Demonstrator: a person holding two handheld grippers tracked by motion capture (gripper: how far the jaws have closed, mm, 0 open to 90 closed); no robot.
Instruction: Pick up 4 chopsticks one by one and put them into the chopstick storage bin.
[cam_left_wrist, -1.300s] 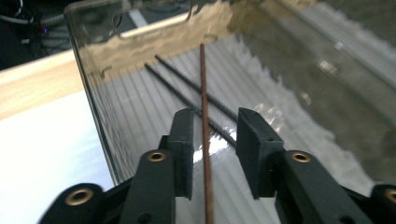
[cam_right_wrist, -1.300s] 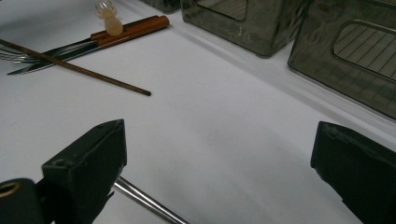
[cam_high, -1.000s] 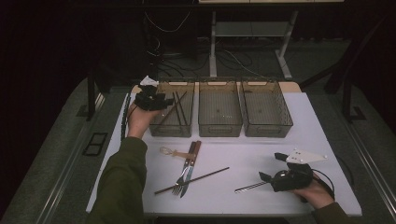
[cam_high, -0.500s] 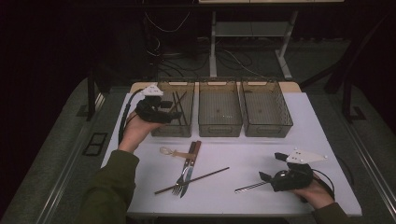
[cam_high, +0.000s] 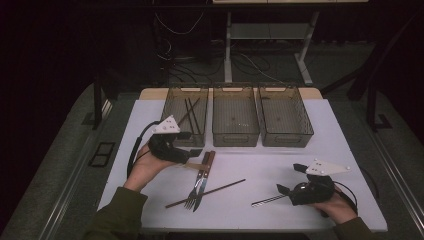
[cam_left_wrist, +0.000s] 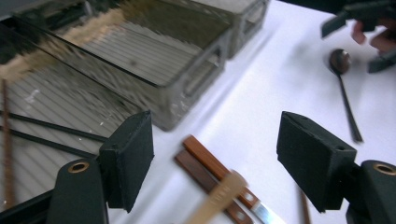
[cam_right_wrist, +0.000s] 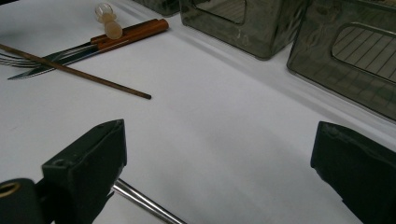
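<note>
My left gripper stands open and empty at the front of the left bin, just above the wooden handles of a fork and knife. In the left gripper view the gripper frames those handles and a pale wooden utensil. Dark chopsticks lie in the left bin. My right gripper rests open at the front right of the table, over a metal spoon. The right gripper view shows its gripper empty, with the spoon handle under the left jaw.
A middle bin and a right bin stand in a row with the left one on the white table. One loose brown chopstick lies slanted across the fork and knife. The table drops off at the front edge.
My left gripper has come back from the left bin's far left corner toward the person and lowered to the fork and knife handles. The right gripper has stayed put.
</note>
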